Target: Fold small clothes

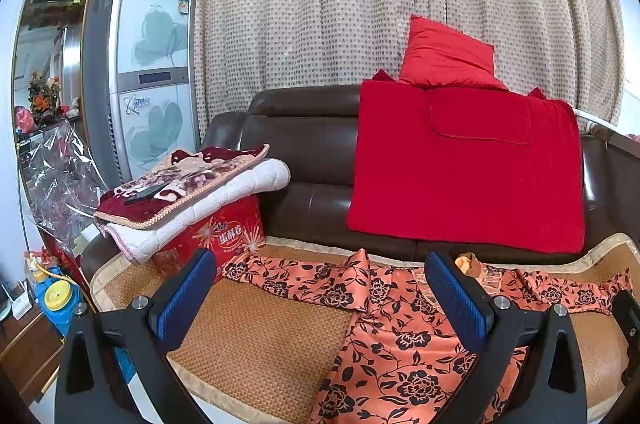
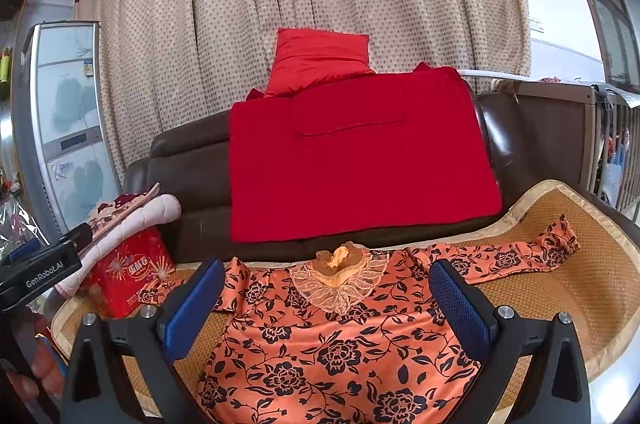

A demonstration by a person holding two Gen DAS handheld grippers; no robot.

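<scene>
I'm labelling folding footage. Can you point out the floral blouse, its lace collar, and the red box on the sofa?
floral blouse (image 2: 332,356): right wrist view, on the chest panel.
lace collar (image 2: 340,288): right wrist view, on the lace frill below the neck opening.
red box (image 1: 224,244): left wrist view, on its printed front face.

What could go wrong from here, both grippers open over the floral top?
1. The floral top looks satiny, lying flat on the woven mat; an open gripper may pinch the mat edge or slip off the cloth.
2. The lace collar could snag on a pad.
3. The left sleeve ends close to the red box; pulling it may drag against the box.
</scene>
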